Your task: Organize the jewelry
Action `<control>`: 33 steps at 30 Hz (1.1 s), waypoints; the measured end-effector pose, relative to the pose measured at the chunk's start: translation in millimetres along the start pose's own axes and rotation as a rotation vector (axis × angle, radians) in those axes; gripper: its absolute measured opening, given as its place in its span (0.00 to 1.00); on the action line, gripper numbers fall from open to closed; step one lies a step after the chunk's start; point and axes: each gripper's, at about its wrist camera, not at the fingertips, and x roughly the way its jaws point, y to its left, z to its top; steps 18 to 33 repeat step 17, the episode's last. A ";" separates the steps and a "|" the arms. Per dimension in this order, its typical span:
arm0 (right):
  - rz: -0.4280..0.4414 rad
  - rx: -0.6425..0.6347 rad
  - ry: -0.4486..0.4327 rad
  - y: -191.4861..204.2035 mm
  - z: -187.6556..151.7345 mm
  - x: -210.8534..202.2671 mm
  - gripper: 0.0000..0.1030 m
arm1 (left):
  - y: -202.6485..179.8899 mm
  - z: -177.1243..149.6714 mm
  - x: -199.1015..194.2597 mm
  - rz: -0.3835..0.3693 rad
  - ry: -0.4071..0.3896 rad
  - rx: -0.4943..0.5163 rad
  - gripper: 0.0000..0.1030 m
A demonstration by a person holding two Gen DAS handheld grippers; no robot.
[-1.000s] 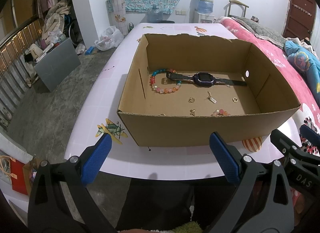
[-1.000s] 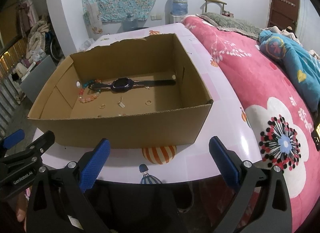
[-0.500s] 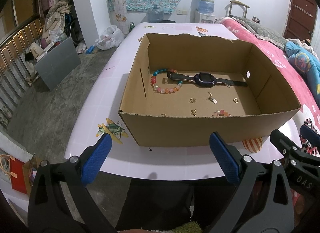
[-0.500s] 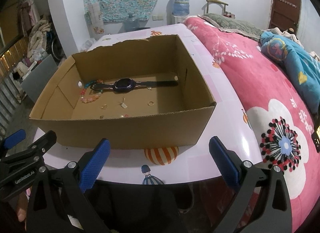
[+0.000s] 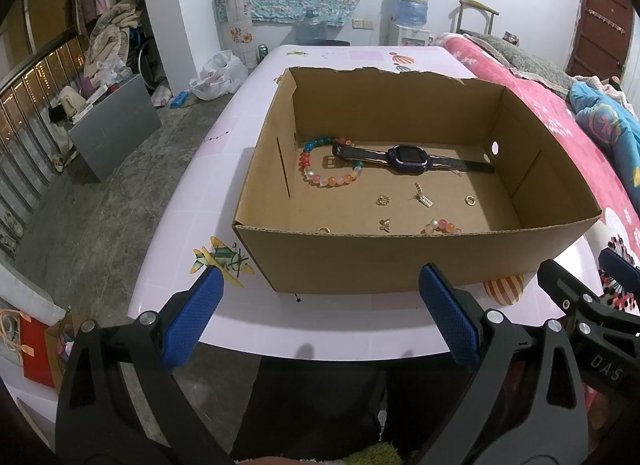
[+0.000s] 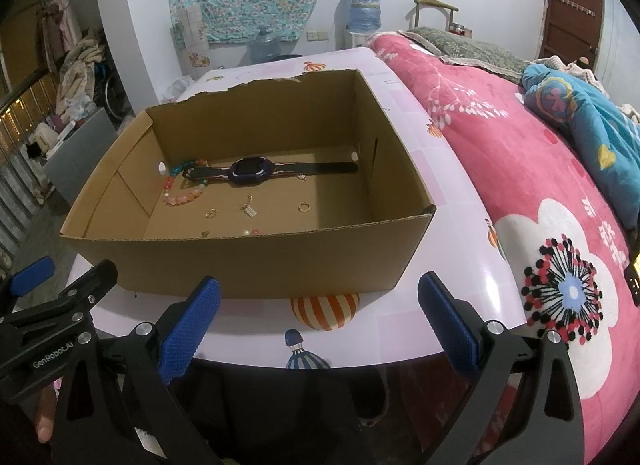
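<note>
An open cardboard box (image 5: 404, 261) (image 6: 256, 265) stands on the pink table. Inside lie a dark watch (image 5: 408, 158) (image 6: 253, 171), a coloured bead bracelet (image 5: 326, 179) (image 6: 182, 191), a smaller pink bead bracelet (image 5: 442, 227) by the near wall, a gold ring (image 5: 470, 200) (image 6: 305, 207) and several small gold pieces (image 5: 423, 196). My left gripper (image 5: 322, 321) is open and empty, in front of the box's near wall. My right gripper (image 6: 318, 325) is open and empty, in front of the box's near right corner.
The pink table (image 5: 192, 201) ends just ahead of both grippers. A bed with a pink floral blanket (image 6: 540, 185) runs along the right. The grey floor (image 5: 88, 217) with clutter and a railing lies to the left.
Both views shift slightly; the box sits a little farther right and higher in the frames. The grippers stay open and the jewelry has not moved.
</note>
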 end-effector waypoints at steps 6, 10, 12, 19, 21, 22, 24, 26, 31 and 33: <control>-0.001 0.000 0.002 0.0 0.0 0.0 0.93 | -0.3 0.0 -0.2 0.001 0.000 0.000 0.92; -0.001 -0.001 0.002 0.7 0.0 0.4 0.93 | -0.4 0.0 -0.3 0.001 0.000 0.000 0.92; 0.000 0.001 0.002 1.1 -0.3 0.6 0.93 | -0.4 0.0 -0.2 0.000 0.000 0.000 0.92; 0.000 0.001 0.004 0.6 -0.3 0.9 0.93 | -0.3 0.2 -0.4 0.001 0.001 0.000 0.92; 0.000 0.001 0.004 0.6 -0.3 0.9 0.93 | -0.3 0.2 -0.4 0.001 0.001 0.000 0.92; 0.000 0.001 0.004 0.6 -0.3 0.9 0.93 | -0.3 0.2 -0.4 0.001 0.001 0.000 0.92; 0.000 0.001 0.004 0.6 -0.3 0.9 0.93 | -0.3 0.2 -0.4 0.001 0.001 0.000 0.92; 0.000 0.001 0.004 0.6 -0.3 0.9 0.93 | -0.3 0.2 -0.4 0.001 0.001 0.000 0.92; 0.000 0.001 0.004 0.6 -0.3 0.9 0.93 | -0.3 0.2 -0.4 0.001 0.001 0.000 0.92; 0.000 0.001 0.004 0.6 -0.3 0.9 0.93 | -0.3 0.2 -0.4 0.001 0.001 0.000 0.92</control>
